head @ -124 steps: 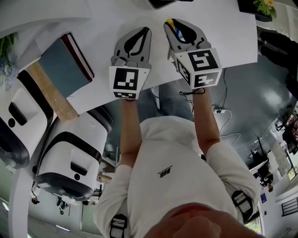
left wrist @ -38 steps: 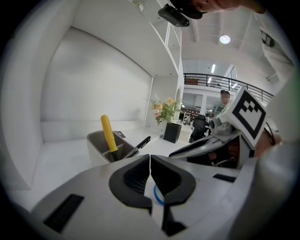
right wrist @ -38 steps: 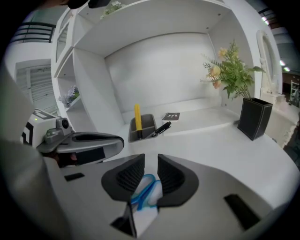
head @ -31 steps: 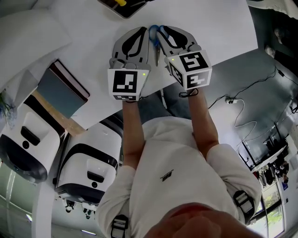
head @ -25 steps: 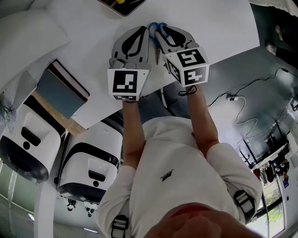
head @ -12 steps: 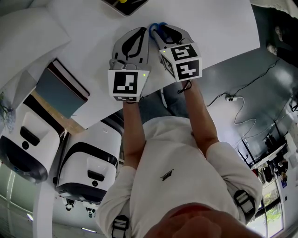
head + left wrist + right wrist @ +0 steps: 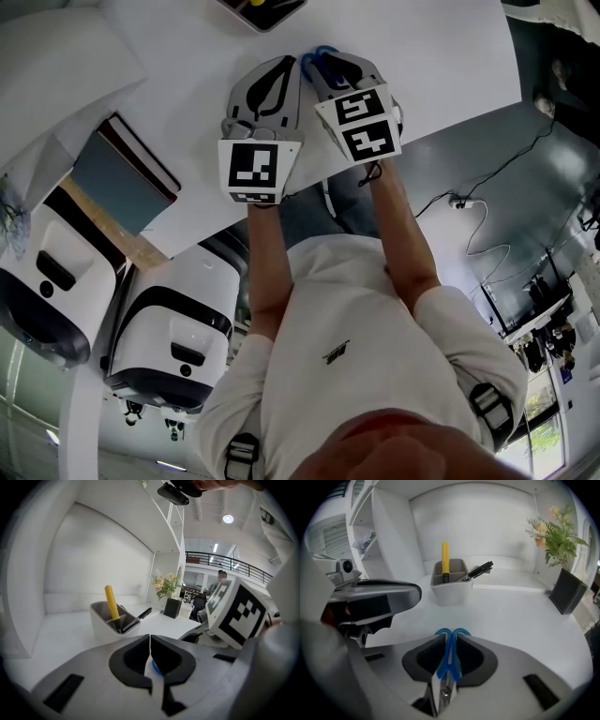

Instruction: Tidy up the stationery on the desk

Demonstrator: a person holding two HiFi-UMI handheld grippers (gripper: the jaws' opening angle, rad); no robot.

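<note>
We've got our right hand-held gripper (image 7: 450,638) clamped on the blue-handled metal scissors (image 7: 446,665). Its jaws have just been closing on them, loops poking past the tips over the white surface (image 7: 511,616). Our left hand-held gripper (image 7: 150,641) sits beside it, jaws together, empty. A grey pen tub (image 7: 451,585) with 1 yellow marker (image 7: 445,557) stands further back.

The scissors (image 7: 449,658) are showing bright blue handles and bare silver blades. The left gripper (image 7: 150,637) is wearing a grey shell with black pads, its cube chequered in black and white squares. The pale grey pen holder (image 7: 450,590) is carrying a yellow marker (image 7: 445,557) and a black pen (image 7: 480,569) on the white desk (image 7: 520,616). The notebook (image 7: 122,169) is showing a slate-blue cover edged in dark red.
</note>
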